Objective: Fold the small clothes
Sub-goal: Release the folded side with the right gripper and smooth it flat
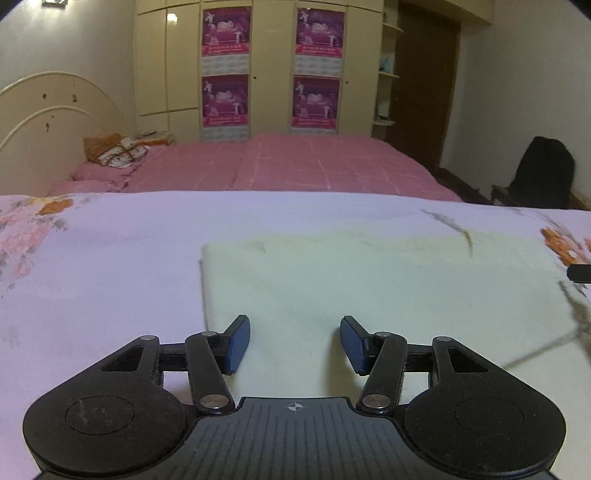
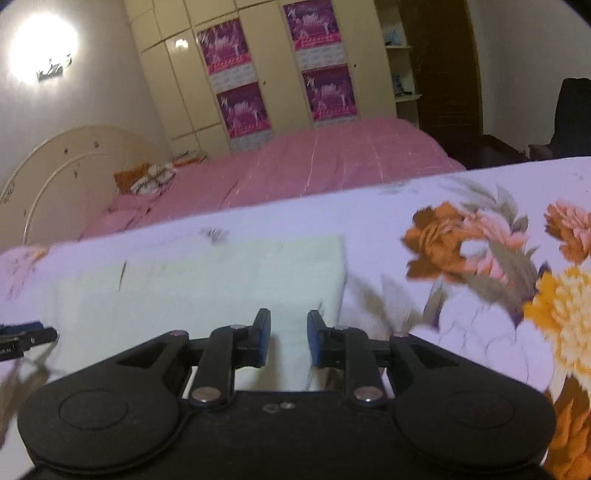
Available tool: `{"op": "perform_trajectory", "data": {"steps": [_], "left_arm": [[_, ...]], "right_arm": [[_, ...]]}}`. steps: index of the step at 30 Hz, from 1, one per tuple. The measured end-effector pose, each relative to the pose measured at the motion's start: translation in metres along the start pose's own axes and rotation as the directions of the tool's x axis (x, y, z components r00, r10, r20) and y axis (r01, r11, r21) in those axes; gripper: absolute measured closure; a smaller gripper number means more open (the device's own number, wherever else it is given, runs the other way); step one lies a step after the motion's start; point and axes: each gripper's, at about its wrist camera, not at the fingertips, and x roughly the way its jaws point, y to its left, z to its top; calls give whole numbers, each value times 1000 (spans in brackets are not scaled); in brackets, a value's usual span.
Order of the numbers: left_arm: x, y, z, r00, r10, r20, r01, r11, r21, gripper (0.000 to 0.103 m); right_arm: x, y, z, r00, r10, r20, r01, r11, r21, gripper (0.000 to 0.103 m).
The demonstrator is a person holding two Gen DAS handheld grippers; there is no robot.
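Left wrist view: left gripper (image 1: 294, 345) has its blue pads (image 1: 238, 345) spread wide, released, nothing pinched, hanging over the near-left part of a pale cream folded cloth (image 1: 369, 288). The cloth lies flat on a lilac floral bedsheet (image 1: 110, 258); its left edge runs just beside the left pad, and its far edge is straight. A dark tip of the right gripper (image 1: 580, 273) pokes in at the right border, by the cloth's right end. Behind are a pink checked bed (image 1: 295, 166), a cream arched headboard (image 1: 44, 122), a patterned pillow (image 1: 122, 153), a beige wardrobe (image 1: 273, 66) with four magenta posters (image 1: 226, 31) whose print is too blurred to read, a dark door (image 1: 424, 85) and a black chair (image 1: 546, 177). A small crosshair mark is on the gripper body; no brand is legible. Right wrist view: right gripper (image 2: 289, 341) has its jaws narrowly apart, not clamped; cloth (image 2: 207, 284) shows in the gap, and I cannot tell whether the pads touch it. It sits at the cloth's near-right part, with the cloth's right edge just beyond the right pad. Bedsheet (image 2: 480, 240) has big orange and yellow flowers on the right. The left gripper (image 2: 26, 339) enters at the left border with a white label, its text too small to read. A wall lamp (image 2: 48, 48) glares at the upper left. The frame is blurred.
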Motion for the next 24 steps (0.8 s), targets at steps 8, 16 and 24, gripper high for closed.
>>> {"op": "perform_trajectory", "data": {"steps": [8,16,24], "left_arm": [[15,-10,-1,1000,18,-12,-18,999,41,49],[-15,-9,-4,999,30,21,-31,999,28,49],[-28,-12,-29,997,72,-6,-72,997,-26,49]], "right_arm": [[31,-7,2,997,18,-76,-22,999,-46,78],[-12,-17,3,998,65,-1,-65,998,24,78],[-34,-31,-18,980,182,-77,-166,971,171,79]]}}
